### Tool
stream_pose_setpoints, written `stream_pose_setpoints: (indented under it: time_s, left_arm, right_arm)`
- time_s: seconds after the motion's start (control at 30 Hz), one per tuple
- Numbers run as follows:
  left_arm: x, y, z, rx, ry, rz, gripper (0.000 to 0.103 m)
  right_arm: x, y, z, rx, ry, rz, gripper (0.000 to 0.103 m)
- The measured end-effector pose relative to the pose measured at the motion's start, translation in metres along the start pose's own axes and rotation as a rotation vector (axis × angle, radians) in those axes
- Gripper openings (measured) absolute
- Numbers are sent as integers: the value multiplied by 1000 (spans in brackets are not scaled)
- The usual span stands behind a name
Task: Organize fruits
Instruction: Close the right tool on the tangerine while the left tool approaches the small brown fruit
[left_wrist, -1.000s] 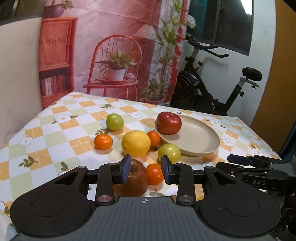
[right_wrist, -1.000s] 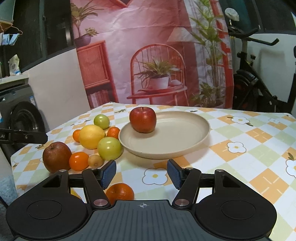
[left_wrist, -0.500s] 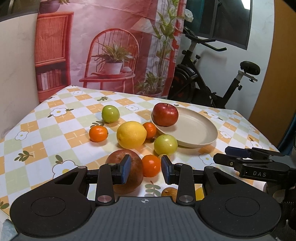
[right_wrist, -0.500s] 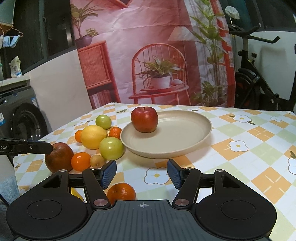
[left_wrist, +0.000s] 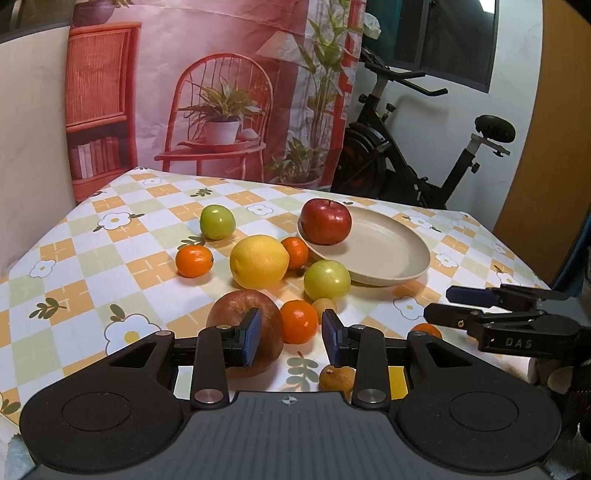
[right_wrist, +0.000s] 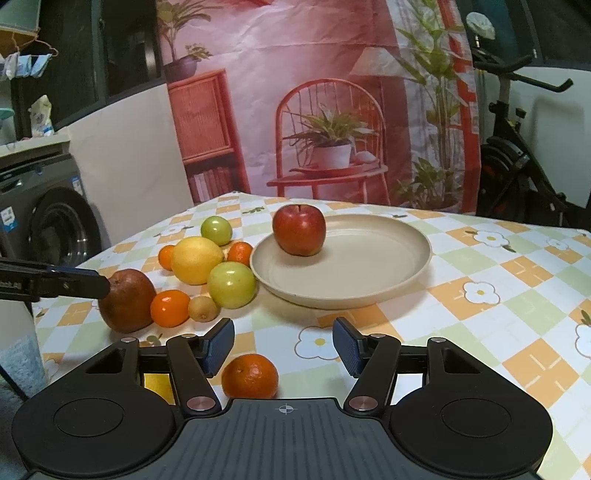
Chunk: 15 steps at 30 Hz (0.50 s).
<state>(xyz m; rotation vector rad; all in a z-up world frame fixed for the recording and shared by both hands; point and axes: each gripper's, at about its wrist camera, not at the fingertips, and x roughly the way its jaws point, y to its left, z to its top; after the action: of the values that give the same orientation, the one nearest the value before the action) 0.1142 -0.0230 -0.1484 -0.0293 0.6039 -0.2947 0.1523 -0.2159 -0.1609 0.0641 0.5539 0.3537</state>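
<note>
A beige plate (left_wrist: 384, 254) (right_wrist: 369, 273) holds a red apple (left_wrist: 325, 220) (right_wrist: 299, 230). Left of it lie a lemon (left_wrist: 258, 261) (right_wrist: 197, 260), two green apples (left_wrist: 326, 280) (left_wrist: 217, 222), several tangerines and a brownish apple (left_wrist: 236, 314) (right_wrist: 126, 301). My left gripper (left_wrist: 290, 336) is open and empty, just in front of the brownish apple and a tangerine (left_wrist: 298, 321). My right gripper (right_wrist: 282, 347) is open and empty above a tangerine (right_wrist: 249, 376) near the table's front edge.
Two small brown fruits (left_wrist: 324, 305) (left_wrist: 336, 376) lie among the pile. The checked tablecloth (right_wrist: 498, 280) stretches right of the plate. An exercise bike (left_wrist: 413, 155) stands behind the table, a washing machine (right_wrist: 40, 218) to its left.
The left gripper has pulled back and lifted a little, so the brownish apple and front tangerine show more fully. The right gripper has barely moved. No fruit has moved.
</note>
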Motion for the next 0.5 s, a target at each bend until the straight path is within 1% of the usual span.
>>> stream_pose_setpoints:
  time_s: [0.1,0.13,0.17,0.47,0.5]
  left_arm:
    - [0,0,0,-3,3,-1,38]
    - [1,0,0,-3,5,-3,38]
    - [1,0,0,-2,6,-5,38]
    - [3,0,-2,-7,21,-24,38]
    - [3,0,-2,-6,24,-26,38]
  right_arm:
    - [-4,-1,-2,4,1,6,55]
    - [-4,-2,-3,8,5,13,52]
    - [-3,-1,-5,8,11,21,51]
    - [2,15,-13,-82,57,66,45]
    - [3,16,-13,-87,64,68,43]
